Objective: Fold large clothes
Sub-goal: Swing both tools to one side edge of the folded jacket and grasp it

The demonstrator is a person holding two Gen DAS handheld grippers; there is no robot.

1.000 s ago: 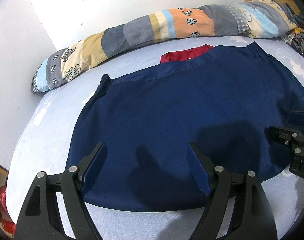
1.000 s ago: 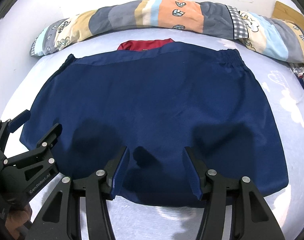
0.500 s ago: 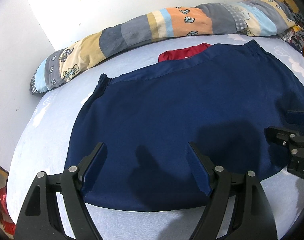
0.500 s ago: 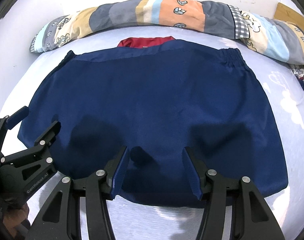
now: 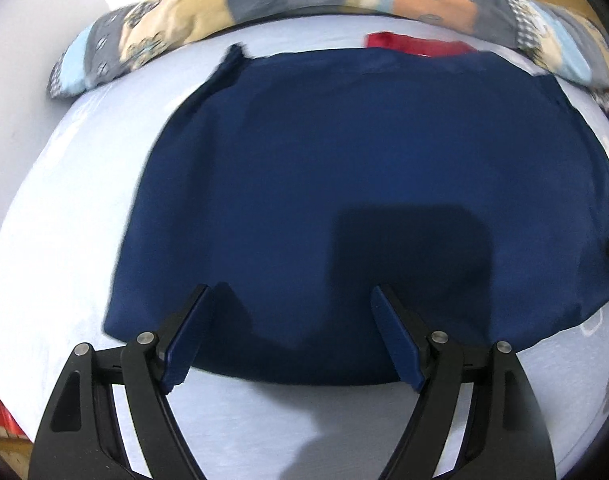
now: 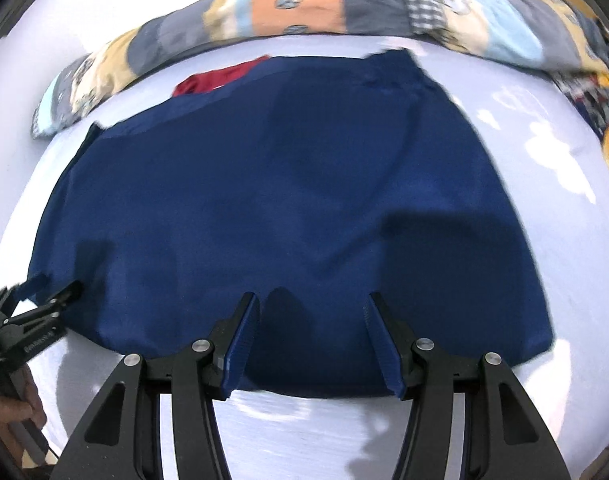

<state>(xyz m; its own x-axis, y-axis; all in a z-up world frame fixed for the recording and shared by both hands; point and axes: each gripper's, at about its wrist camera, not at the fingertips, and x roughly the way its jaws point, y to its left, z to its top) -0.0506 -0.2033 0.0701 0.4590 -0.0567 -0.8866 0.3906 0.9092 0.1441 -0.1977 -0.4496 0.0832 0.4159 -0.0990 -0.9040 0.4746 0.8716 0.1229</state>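
The navy garment (image 5: 344, 200) lies spread flat on the pale bed sheet (image 5: 64, 240), its near hem just ahead of both tools. Your left gripper (image 5: 292, 332) and right gripper (image 6: 310, 340) stand wide apart and hold nothing. No fold shows yet, so judge the whole folding sequence as still to do. A red cloth (image 6: 220, 78) peeks out under the far edge.
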